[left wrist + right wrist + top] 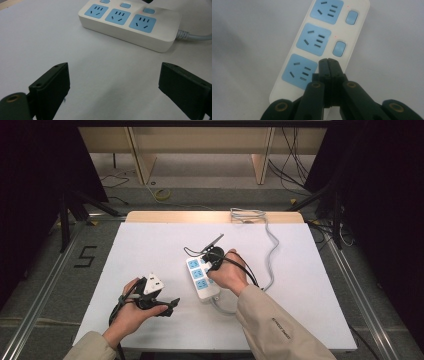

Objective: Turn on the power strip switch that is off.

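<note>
The power strip (202,277) lies near the middle of the white table (150,250), three blue sockets in a row, its grey cord (270,251) running off to the far right. In the high view the right gripper (214,261) is held over the strip's far end, tips down at the row of switches, while the left gripper (159,306) rests well apart to the near left, just above the table and touching nothing. The work in hand looks like switching the sockets with the closed tips.

In the left gripper view the jaws stand wide open with only bare table between them. The power strip (130,23) lies beyond, and small red lights glow beside its switches (149,10), so those sockets seem to be on.

In the right gripper view the right gripper (328,62) has its jaws pressed fully together, holding nothing, their tips set on the strip beside the nearest socket (300,71), where that socket's switch would be; the switch itself is hidden under them. The middle switch (339,48) and the far switch (351,17) each show a red dot alongside. Whether this press is finished I cannot tell; the other two switches seem left to do if all are meant to go off.
</note>
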`<state>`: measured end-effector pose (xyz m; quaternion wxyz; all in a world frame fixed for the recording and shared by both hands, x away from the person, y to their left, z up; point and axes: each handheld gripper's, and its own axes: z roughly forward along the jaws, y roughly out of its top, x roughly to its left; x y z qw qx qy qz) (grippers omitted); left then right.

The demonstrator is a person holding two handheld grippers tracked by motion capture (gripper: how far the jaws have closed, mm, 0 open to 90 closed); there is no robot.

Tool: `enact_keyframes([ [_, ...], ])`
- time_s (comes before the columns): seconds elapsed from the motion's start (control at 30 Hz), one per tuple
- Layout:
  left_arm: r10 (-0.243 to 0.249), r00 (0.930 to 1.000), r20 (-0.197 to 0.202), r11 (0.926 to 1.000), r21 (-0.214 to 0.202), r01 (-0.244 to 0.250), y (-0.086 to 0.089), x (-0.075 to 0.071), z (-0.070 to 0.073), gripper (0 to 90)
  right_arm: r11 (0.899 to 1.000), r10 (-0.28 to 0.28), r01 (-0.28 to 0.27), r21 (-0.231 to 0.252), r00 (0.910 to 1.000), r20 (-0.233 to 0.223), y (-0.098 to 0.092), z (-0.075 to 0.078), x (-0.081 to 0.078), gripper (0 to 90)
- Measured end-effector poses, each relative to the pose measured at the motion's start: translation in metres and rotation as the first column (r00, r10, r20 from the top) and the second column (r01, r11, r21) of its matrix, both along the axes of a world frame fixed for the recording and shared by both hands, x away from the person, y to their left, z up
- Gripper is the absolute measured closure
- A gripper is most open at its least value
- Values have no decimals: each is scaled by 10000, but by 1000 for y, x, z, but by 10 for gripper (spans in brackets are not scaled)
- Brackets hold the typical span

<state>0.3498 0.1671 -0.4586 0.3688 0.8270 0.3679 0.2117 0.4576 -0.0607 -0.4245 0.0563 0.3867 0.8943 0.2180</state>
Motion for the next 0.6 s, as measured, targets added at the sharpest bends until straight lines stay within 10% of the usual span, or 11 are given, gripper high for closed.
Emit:
enact_keyframes([
  [0.6, 49, 10000, -48, 10000, -35, -49, 1, 1, -1, 93, 9986, -58, 35, 528, 9990, 433, -55, 13, -11, 834],
])
